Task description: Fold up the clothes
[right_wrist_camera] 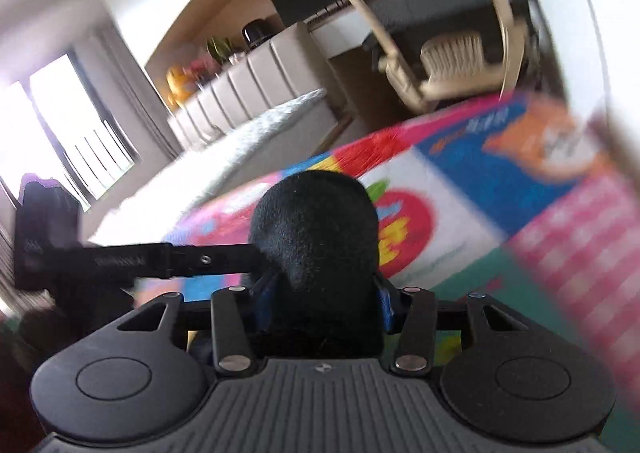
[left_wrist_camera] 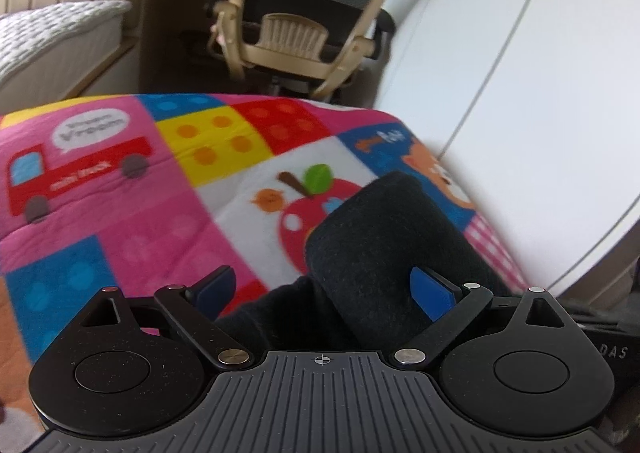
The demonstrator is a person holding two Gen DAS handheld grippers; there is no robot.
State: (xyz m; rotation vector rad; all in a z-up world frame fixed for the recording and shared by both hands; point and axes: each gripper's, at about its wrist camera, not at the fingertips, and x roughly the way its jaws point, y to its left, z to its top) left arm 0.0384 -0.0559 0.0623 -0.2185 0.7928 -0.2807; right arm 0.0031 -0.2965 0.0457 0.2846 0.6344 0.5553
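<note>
A dark, fuzzy black garment (left_wrist_camera: 384, 249) lies on a brightly coloured children's blanket (left_wrist_camera: 132, 189) printed with a red truck, an apple and dotted squares in pink, yellow, blue and red. In the left wrist view, the left tool (left_wrist_camera: 324, 289) points down at the blanket with its two blue-padded fingers (left_wrist_camera: 434, 295) spread wide; a rolled or bunched part of the garment rises between them and leans toward the right-hand finger, but the pads do not press on it, so this tool is open. In the right wrist view, which is tilted and blurred, the right tool (right_wrist_camera: 320, 305) has its blue pads tight against both sides of a rounded hump of the same black garment (right_wrist_camera: 316, 229), gripping it. The left tool's black body (right_wrist_camera: 132, 261) reaches into this view from the left, just beside the hump. Beyond the blanket stand a beige office chair (left_wrist_camera: 304, 5) with a dark mesh back, a bed with a white quilted cover (left_wrist_camera: 52, 33) and padded beige headboard, and a white wall or wardrobe door (left_wrist_camera: 540, 73) on the right. A bright window (right_wrist_camera: 52, 125) shows at the far left of the right wrist view.
</note>
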